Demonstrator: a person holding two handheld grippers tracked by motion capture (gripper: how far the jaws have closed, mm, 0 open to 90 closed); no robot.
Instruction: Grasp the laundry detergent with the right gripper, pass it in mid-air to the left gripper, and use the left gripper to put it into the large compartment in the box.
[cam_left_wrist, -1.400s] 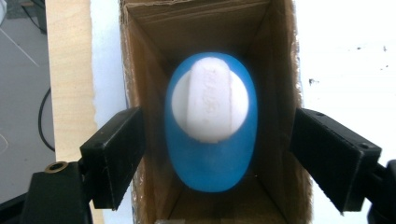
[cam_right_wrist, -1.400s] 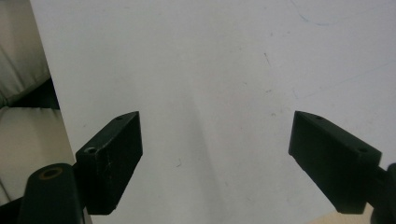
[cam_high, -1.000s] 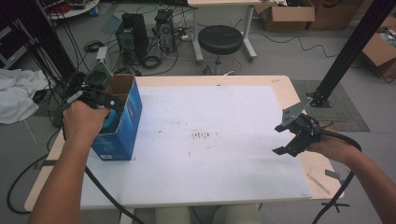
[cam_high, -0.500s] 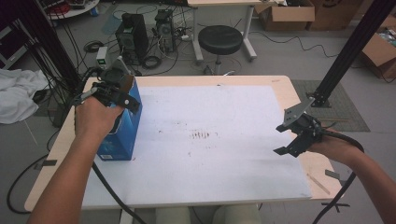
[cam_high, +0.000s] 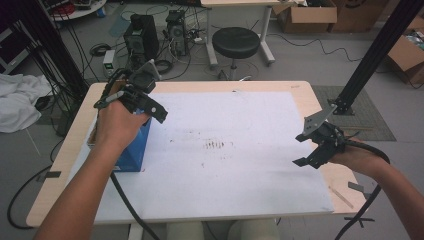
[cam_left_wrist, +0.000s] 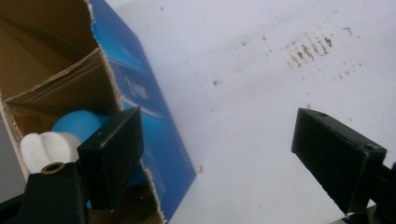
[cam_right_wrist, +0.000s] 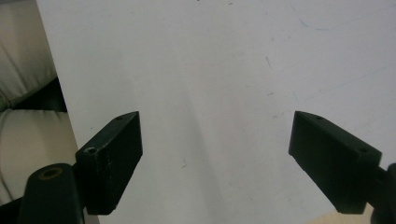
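An open-topped blue cardboard box (cam_high: 133, 150) stands at the table's left side, partly hidden by the person's left hand. Inside the box (cam_left_wrist: 140, 93) lies a round blue object (cam_left_wrist: 77, 125) with a white end (cam_left_wrist: 44, 147). My left gripper (cam_high: 132, 107) hovers open above the box's right edge. In the left gripper view, the left gripper (cam_left_wrist: 217, 140) has one jaw over the box opening and the other over the white table sheet (cam_left_wrist: 261, 70). My right gripper (cam_high: 301, 150) is open and holds nothing near the table's right edge, and the right gripper (cam_right_wrist: 215, 144) hangs over bare white sheet (cam_right_wrist: 210, 56).
Brown smudges (cam_high: 215, 145) mark the sheet's middle. A black post (cam_high: 350, 95) is clamped at the table's right edge. A stool (cam_high: 235, 42) and computer towers (cam_high: 140, 35) stand on the floor behind. A white cloth (cam_high: 17, 100) lies off to the left.
My left gripper has swung right, from the box's far left side to above its right edge. The right gripper has barely moved.
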